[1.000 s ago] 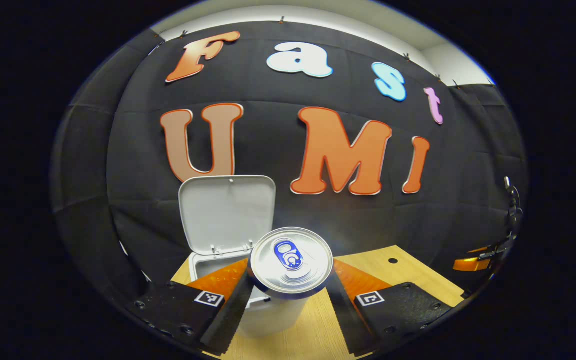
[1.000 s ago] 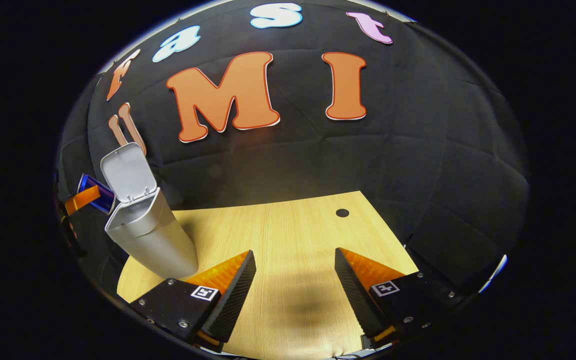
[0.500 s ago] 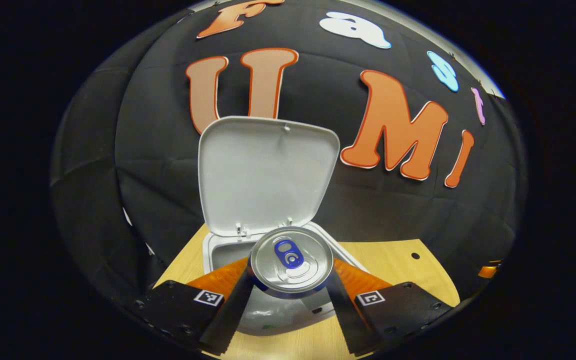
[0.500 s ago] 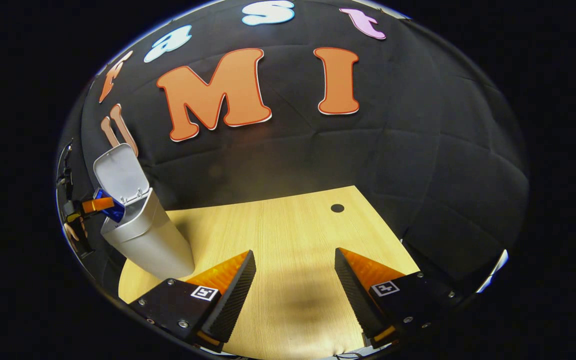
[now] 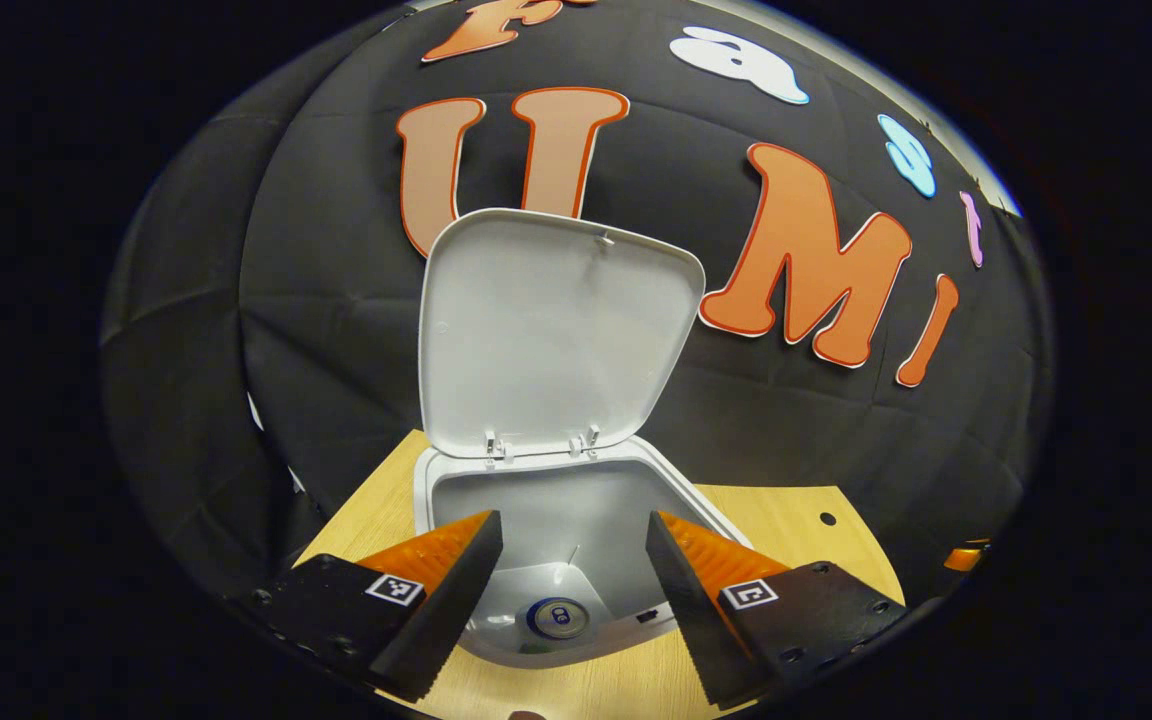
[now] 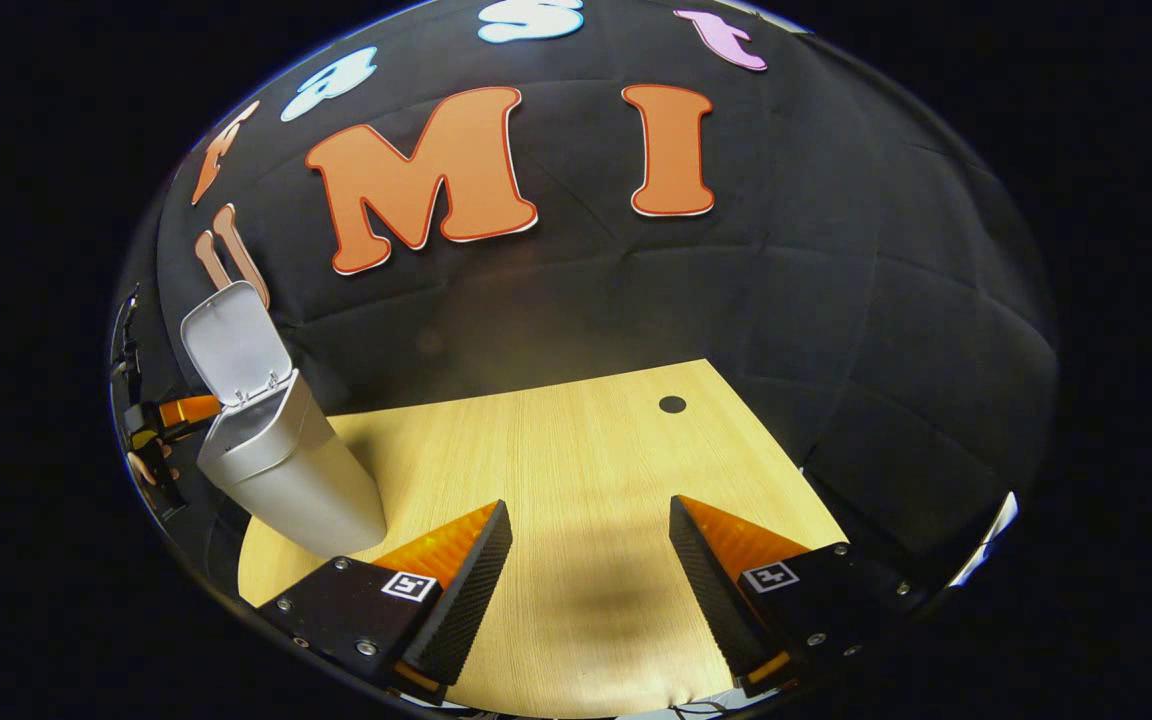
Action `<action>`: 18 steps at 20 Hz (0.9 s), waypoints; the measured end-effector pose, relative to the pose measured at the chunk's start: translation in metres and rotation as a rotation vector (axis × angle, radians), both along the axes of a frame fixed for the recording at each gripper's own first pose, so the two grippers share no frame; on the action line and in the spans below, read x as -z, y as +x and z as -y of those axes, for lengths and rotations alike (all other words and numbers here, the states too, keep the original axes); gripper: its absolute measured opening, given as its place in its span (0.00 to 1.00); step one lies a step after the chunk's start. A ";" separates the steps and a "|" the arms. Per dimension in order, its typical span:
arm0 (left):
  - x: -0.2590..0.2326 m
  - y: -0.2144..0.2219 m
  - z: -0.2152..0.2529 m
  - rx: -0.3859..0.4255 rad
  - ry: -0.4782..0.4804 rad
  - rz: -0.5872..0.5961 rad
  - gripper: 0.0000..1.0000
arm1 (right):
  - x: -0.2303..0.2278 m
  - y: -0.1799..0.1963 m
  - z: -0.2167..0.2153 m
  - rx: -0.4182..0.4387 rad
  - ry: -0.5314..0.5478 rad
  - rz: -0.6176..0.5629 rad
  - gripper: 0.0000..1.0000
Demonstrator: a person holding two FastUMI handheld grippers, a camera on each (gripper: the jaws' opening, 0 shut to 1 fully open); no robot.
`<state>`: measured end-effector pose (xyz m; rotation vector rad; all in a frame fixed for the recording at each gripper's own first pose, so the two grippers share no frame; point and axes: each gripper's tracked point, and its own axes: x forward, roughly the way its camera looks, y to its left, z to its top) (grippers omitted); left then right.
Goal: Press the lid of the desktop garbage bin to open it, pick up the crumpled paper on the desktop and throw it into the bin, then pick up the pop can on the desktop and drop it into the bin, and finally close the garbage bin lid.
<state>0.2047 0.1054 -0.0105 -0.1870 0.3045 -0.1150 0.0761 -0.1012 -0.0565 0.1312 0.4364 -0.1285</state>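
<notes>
I see the wooden desktop [image 6: 586, 470], with the garbage bin [image 6: 286, 480] standing near its left edge in the right gripper view and its lid [image 5: 551, 330] tipped up and open. My left gripper [image 5: 574, 590] hangs over the bin's mouth, fingers spread and released. My right gripper [image 6: 591, 590] is spread over bare wood, grasping nothing. The pop can [image 5: 556, 617] sits at the bin's bottom.

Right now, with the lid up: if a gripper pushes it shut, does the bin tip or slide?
The bin is tall and narrow, so a sideways shove up high could probably tip it. It looks like light plastic on a smooth wooden desktop, so it may slide. The lid stands upright on rear hinges; pressing downward likely keeps it steady.
</notes>
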 end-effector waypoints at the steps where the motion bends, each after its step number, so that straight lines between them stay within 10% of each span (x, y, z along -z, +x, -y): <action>1: -0.003 -0.002 0.000 -0.004 -0.007 0.010 0.92 | -0.001 0.001 -0.001 -0.001 0.000 0.000 0.95; 10: -0.096 -0.014 -0.015 -0.025 -0.098 0.152 0.92 | -0.004 0.003 -0.010 -0.032 0.008 0.005 0.95; 18: -0.228 0.022 -0.043 -0.057 0.074 0.309 0.92 | -0.007 0.002 -0.016 -0.056 0.028 0.013 0.95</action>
